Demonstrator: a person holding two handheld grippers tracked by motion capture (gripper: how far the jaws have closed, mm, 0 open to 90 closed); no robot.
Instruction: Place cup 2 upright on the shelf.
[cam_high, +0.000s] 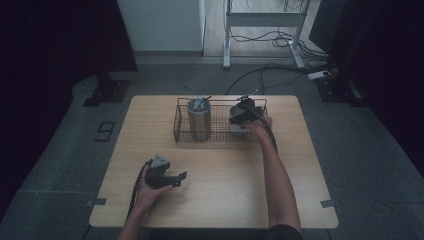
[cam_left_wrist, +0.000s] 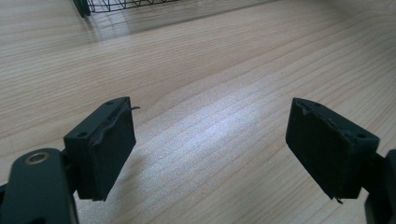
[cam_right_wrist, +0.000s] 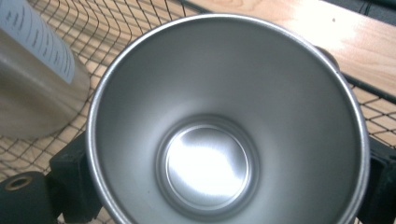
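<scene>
A black wire basket (cam_high: 220, 135) stands at the far middle of the wooden table (cam_high: 225, 200). A tall steel tumbler (cam_high: 199, 119) is upright in its left end. Over the basket's right end my right gripper (cam_high: 241, 119) is shut on a steel cup (cam_right_wrist: 205, 116). In the right gripper view the cup's open mouth faces the camera, a black jaw sits on either side of its wall, and the basket's mesh (cam_right_wrist: 140, 18) lies beneath. My left gripper (cam_high: 181, 179) rests near the table's front left. Its jaws stand wide apart, open over bare wood (cam_left_wrist: 210, 135).
The tumbler (cam_right_wrist: 32, 79) stands close beside the held cup. A corner of the basket (cam_left_wrist: 116, 4) lies well ahead of the left gripper. Beyond the table are a desk frame (cam_high: 262, 22) and floor cables (cam_high: 280, 70). Dark curtains hang on both sides.
</scene>
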